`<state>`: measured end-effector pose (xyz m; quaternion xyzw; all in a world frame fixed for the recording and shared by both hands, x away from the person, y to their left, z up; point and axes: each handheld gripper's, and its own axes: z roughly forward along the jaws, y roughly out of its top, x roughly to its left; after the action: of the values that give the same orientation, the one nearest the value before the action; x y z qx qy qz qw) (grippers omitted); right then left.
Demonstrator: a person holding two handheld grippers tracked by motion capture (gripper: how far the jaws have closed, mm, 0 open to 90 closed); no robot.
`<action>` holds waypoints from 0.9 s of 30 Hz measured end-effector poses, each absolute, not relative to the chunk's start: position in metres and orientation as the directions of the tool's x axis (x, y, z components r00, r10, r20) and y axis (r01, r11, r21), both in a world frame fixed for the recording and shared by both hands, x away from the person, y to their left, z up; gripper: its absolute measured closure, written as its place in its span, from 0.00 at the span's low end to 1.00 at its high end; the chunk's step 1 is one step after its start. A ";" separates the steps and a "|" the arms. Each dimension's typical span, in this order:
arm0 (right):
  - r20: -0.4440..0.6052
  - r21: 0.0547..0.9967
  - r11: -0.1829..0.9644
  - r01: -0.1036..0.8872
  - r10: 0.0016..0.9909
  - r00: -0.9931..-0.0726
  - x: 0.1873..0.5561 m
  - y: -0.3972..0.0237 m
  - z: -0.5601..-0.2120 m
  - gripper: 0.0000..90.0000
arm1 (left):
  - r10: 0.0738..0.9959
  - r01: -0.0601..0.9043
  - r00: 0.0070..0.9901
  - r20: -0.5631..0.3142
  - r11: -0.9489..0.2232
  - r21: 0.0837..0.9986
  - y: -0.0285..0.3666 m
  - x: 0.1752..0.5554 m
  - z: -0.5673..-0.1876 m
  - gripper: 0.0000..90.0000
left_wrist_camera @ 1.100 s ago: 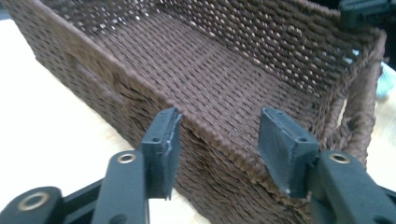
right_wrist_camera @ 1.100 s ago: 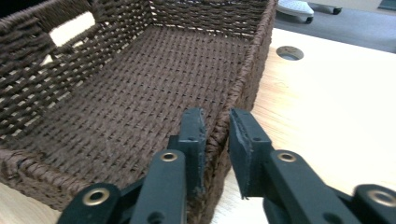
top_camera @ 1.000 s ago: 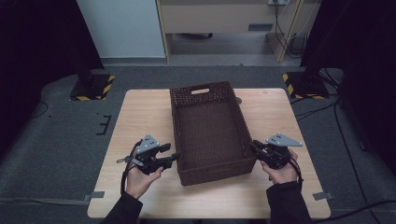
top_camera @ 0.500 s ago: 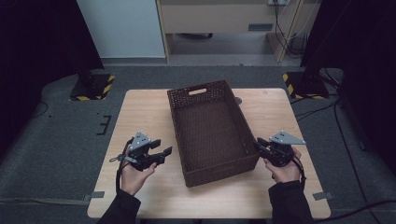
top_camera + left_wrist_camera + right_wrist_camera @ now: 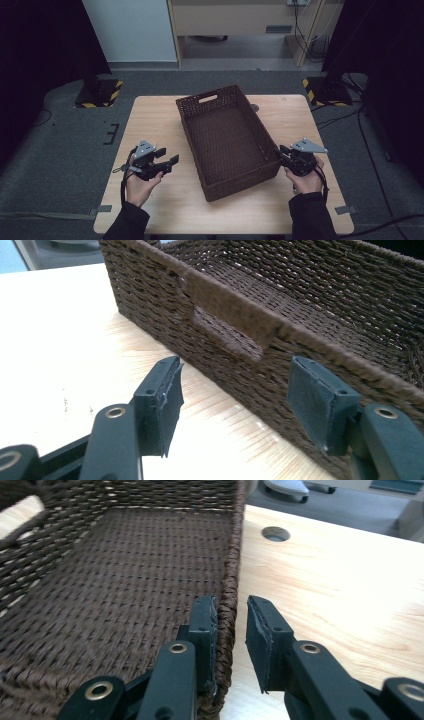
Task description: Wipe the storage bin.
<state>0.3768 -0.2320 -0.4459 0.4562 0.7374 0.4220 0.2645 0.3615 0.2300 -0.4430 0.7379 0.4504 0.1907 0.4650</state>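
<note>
bare table [image 5: 155,120] left of the basket [image 5: 225,140] lies open; its walls seemingly block passage.

A dark brown woven basket [image 5: 227,140], rectangular and open-topped, sits upright on the desk [image 5: 150,120], turned slightly askew to its edges. Its inside is bare. Each short end wall has a slot handle, and the rim is a thick braided edge.

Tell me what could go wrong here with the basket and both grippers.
The right gripper straddles the basket rim with its jaws just opening and one pad clear: a pull now may slip. The left gripper has just opened, clear of the wall, so the basket could pivot on the table.
</note>
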 end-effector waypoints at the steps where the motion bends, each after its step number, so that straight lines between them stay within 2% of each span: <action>1: -0.011 0.864 0.229 0.449 0.899 -0.437 0.379 -0.234 -0.446 0.81 | 0.844 0.488 0.518 -0.139 -0.158 0.858 0.230 0.362 -0.443 0.42; 7: -0.027 0.877 0.210 0.432 0.920 -0.392 0.382 -0.242 -0.446 0.74 | 0.847 0.494 0.513 -0.139 -0.159 0.855 0.233 0.363 -0.445 0.42; 16: -0.025 0.892 0.218 0.396 0.899 -0.438 0.346 -0.231 -0.427 0.66 | 0.854 0.493 0.496 -0.155 -0.131 0.860 0.239 0.360 -0.441 0.41; 22: 0.009 0.871 0.200 0.449 0.906 -0.423 0.339 -0.230 -0.430 0.61 | 0.857 0.488 0.491 -0.158 -0.120 0.865 0.242 0.360 -0.439 0.41; 27: 0.075 0.865 0.142 0.481 0.912 -0.403 0.343 -0.234 -0.439 0.59 | 0.858 0.490 0.490 -0.155 -0.124 0.863 0.242 0.360 -0.440 0.41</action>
<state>0.3434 -0.2337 -0.4393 0.4876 0.7142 0.4376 0.2465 0.3605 0.2423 -0.4398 0.7239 0.4656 0.1955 0.4701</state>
